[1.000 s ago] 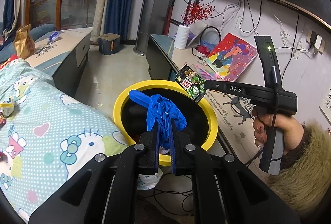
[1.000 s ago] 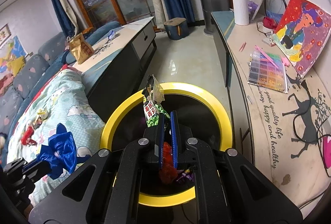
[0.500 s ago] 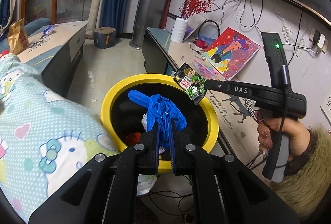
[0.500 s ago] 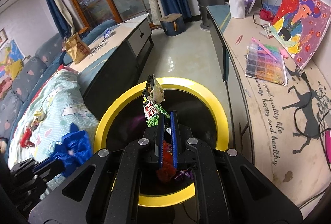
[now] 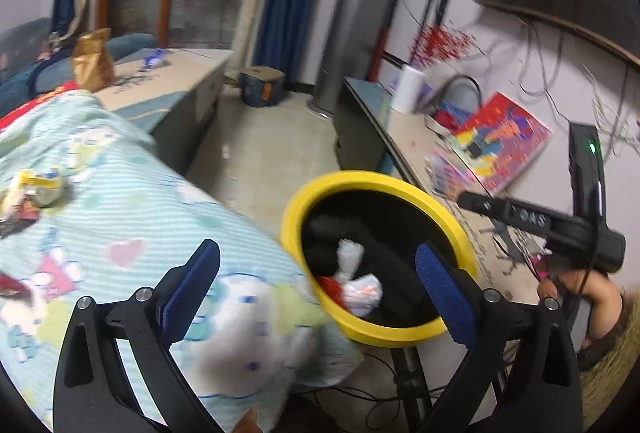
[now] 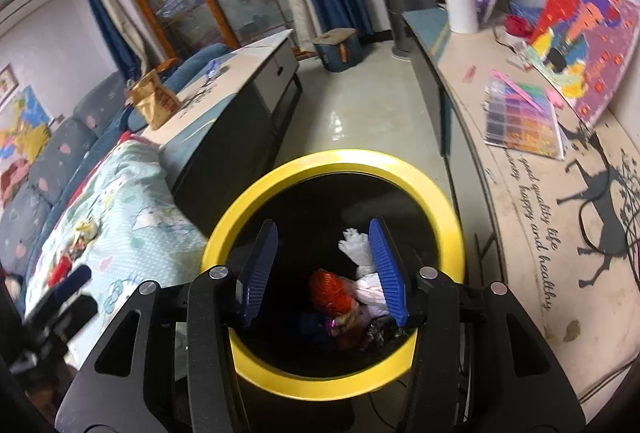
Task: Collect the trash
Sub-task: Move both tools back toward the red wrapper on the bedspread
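A yellow-rimmed black trash bin (image 5: 362, 179) (image 6: 332, 159) stands between the bed and the desk. Inside lie a white wad (image 5: 354, 273) (image 6: 358, 253), a red wrapper (image 6: 330, 291) and other scraps. My left gripper (image 5: 316, 281) is open and empty, over the bed's edge beside the bin's left rim. My right gripper (image 6: 324, 269) is open and empty, directly above the bin's mouth; it also shows at the right of the left wrist view (image 5: 520, 213). More trash (image 5: 28, 189) (image 6: 82, 233) lies on the Hello Kitty bedspread (image 5: 140, 201).
A desk (image 6: 520, 193) with a painting (image 6: 580, 33), a bead tray (image 6: 520, 121) and a white vase (image 6: 462, 3) runs along the right. A low cabinet (image 6: 240, 73) with a brown paper bag (image 6: 154, 101) stands behind the bed. Tiled floor (image 6: 360, 113) lies beyond the bin.
Both grippers opened. The blue plastic bag left my left gripper and the green snack packet left my right gripper; neither is in view now. The left gripper swung left toward the bed.
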Demonstrator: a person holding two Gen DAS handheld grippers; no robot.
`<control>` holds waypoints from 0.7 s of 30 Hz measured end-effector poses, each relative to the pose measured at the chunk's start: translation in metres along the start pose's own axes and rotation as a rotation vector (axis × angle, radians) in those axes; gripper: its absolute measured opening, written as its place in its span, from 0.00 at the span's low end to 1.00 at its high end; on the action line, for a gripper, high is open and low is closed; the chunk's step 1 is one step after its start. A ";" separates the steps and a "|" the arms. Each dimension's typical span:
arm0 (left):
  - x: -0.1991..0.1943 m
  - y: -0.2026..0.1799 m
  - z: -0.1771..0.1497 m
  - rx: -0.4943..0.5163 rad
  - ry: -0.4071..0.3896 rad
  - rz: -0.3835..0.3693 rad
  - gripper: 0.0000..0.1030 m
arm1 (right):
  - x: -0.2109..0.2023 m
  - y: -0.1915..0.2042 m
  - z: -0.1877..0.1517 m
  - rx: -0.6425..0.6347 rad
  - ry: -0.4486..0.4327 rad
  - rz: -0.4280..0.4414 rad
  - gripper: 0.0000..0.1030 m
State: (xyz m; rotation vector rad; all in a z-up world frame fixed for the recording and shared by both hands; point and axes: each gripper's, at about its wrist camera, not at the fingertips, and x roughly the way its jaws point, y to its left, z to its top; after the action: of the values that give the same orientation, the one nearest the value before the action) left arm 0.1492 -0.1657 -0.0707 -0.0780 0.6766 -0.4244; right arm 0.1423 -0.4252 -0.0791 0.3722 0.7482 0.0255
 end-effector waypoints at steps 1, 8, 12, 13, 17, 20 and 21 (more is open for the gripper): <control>-0.005 0.005 0.001 -0.009 -0.012 0.013 0.93 | -0.001 0.007 0.000 -0.015 0.001 0.014 0.41; -0.045 0.046 0.008 -0.085 -0.095 0.111 0.93 | -0.008 0.052 -0.005 -0.093 -0.002 0.103 0.44; -0.063 0.065 0.008 -0.124 -0.128 0.153 0.93 | -0.013 0.080 -0.009 -0.143 0.002 0.156 0.46; -0.068 0.071 0.008 -0.136 -0.136 0.166 0.93 | -0.014 0.088 -0.010 -0.158 0.004 0.172 0.46; -0.081 0.087 0.005 -0.167 -0.151 0.199 0.93 | -0.015 0.113 -0.017 -0.198 0.016 0.222 0.46; -0.092 0.100 0.002 -0.193 -0.164 0.225 0.93 | -0.014 0.132 -0.024 -0.234 0.033 0.256 0.46; -0.096 0.106 -0.001 -0.201 -0.167 0.232 0.93 | -0.014 0.138 -0.026 -0.247 0.038 0.265 0.46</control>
State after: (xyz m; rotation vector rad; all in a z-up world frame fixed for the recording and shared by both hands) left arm 0.1197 -0.0299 -0.0365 -0.2204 0.5541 -0.1247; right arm 0.1300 -0.2901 -0.0407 0.2334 0.7191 0.3723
